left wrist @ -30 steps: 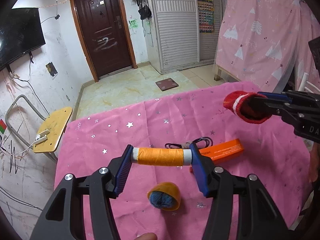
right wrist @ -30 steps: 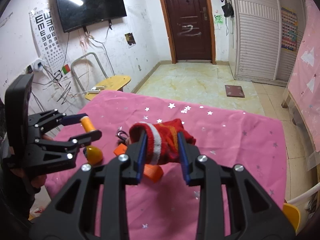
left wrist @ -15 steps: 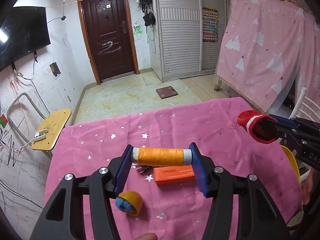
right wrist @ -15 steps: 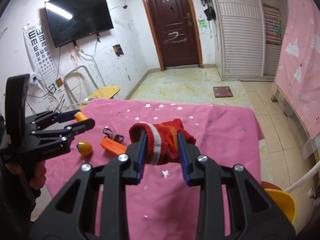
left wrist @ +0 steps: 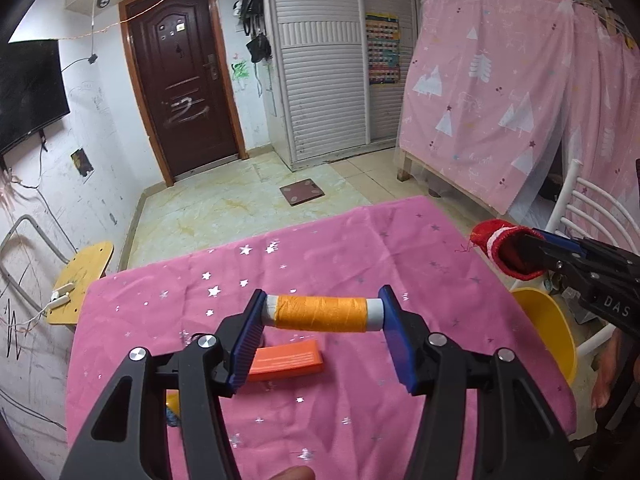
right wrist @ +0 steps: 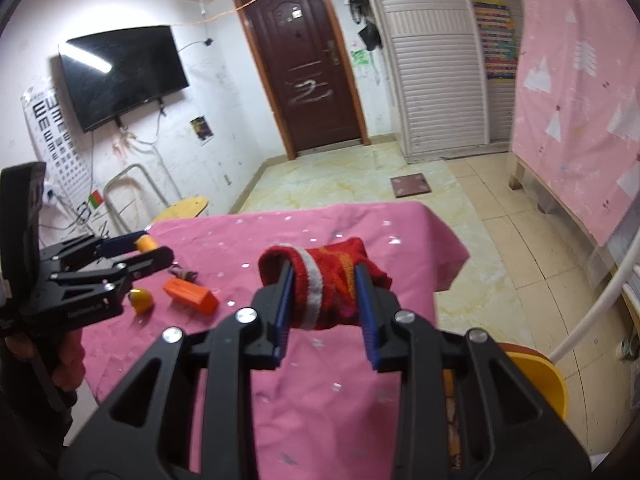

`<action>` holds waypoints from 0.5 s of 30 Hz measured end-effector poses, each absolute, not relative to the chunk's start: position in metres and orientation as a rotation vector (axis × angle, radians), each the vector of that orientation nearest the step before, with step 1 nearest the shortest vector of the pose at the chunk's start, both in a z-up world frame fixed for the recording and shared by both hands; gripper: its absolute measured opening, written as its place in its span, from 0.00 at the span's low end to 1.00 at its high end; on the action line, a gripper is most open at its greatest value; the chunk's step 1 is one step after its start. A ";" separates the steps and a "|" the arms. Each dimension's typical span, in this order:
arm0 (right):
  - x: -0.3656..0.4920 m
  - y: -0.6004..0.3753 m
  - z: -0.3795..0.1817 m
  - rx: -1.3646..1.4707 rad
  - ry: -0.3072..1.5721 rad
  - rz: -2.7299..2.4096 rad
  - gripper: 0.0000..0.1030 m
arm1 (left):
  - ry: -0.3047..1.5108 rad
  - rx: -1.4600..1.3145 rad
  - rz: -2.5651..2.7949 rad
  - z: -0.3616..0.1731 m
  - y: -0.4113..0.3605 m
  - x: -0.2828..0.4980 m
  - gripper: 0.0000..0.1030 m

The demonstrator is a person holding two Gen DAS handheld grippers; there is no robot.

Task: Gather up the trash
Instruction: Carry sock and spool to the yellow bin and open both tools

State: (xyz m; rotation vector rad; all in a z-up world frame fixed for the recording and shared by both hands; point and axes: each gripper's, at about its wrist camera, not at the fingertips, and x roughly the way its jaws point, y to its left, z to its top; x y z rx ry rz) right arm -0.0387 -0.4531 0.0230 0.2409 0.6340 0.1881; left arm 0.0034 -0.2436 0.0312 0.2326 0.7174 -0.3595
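Now both my hands have swung toward the table's right edge since a moment ago, and the yellow bin (left wrist: 548,332) has come into view beside it, so dropping should come next. My left claw (left wrist: 322,314) stays clamped on the orange thread spool (left wrist: 322,313), my right claw (right wrist: 324,292) on the red sock (right wrist: 324,280). Only the right view shows the bin's inside; only the left shows the white chair (left wrist: 592,216) behind it
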 end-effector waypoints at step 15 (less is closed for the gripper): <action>-0.083 -0.541 0.011 0.352 0.591 0.007 0.28 | 0.729 0.249 -0.456 0.029 -0.308 -0.014 0.48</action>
